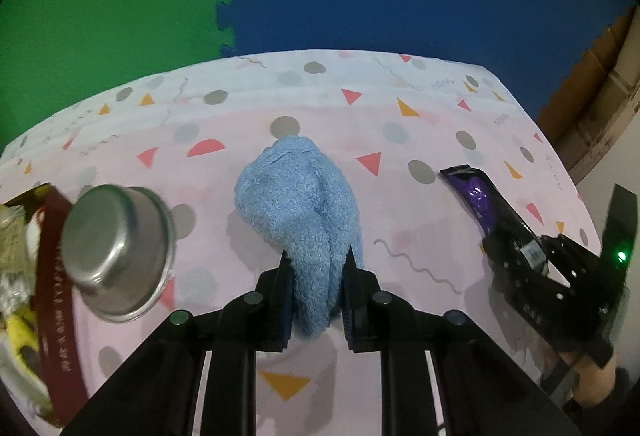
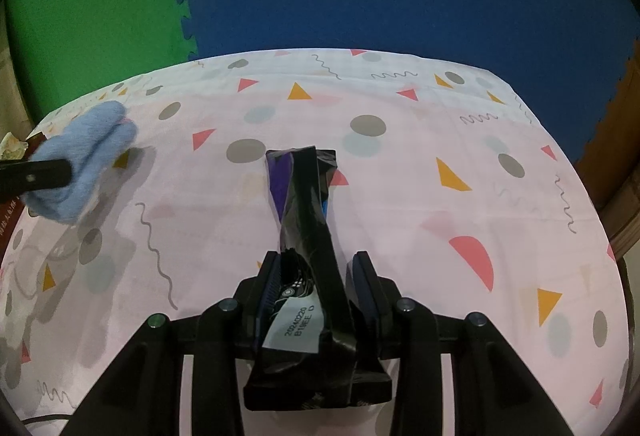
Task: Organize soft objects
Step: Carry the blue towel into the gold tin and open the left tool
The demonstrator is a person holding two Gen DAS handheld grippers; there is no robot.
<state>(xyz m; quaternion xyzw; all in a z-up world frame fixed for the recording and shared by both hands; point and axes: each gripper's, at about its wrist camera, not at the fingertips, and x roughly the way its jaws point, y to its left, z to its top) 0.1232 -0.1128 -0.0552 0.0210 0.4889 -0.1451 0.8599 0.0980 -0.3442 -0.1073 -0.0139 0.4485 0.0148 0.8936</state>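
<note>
both soft things are in hand, but neither looks put away yet. the left tool is closed tight on the blue towel, its two pads pinching the bunched near end so the cloth narrows between them. the right tool holds the black and purple pouch by its near end, the jaws standing partly apart with the crumpled foil filling the gap between them.

as a judgement, the picking-up is done for these two and the placing is what remains. a dark red box at the left edge of the left wrist view already has some pale and yellow items in it and may be where they go, though that cannot be told for certain. an upturned steel bowl sits just beside that box on the patterned surface.

the towel's long axis runs straight away from the left tool, its rounded, fatter end pointing toward the far edge of the surface. in the right wrist view it appears lifted, with a shadow on the cloth beneath it — whether the far end touches the surface is unclear.

the pouch likewise runs lengthwise out from the right tool, its flat sealed end pointing away and a twist along its middle; the white date label sits at the gripped end. whether its far end rests on the surface cannot be told.
</note>
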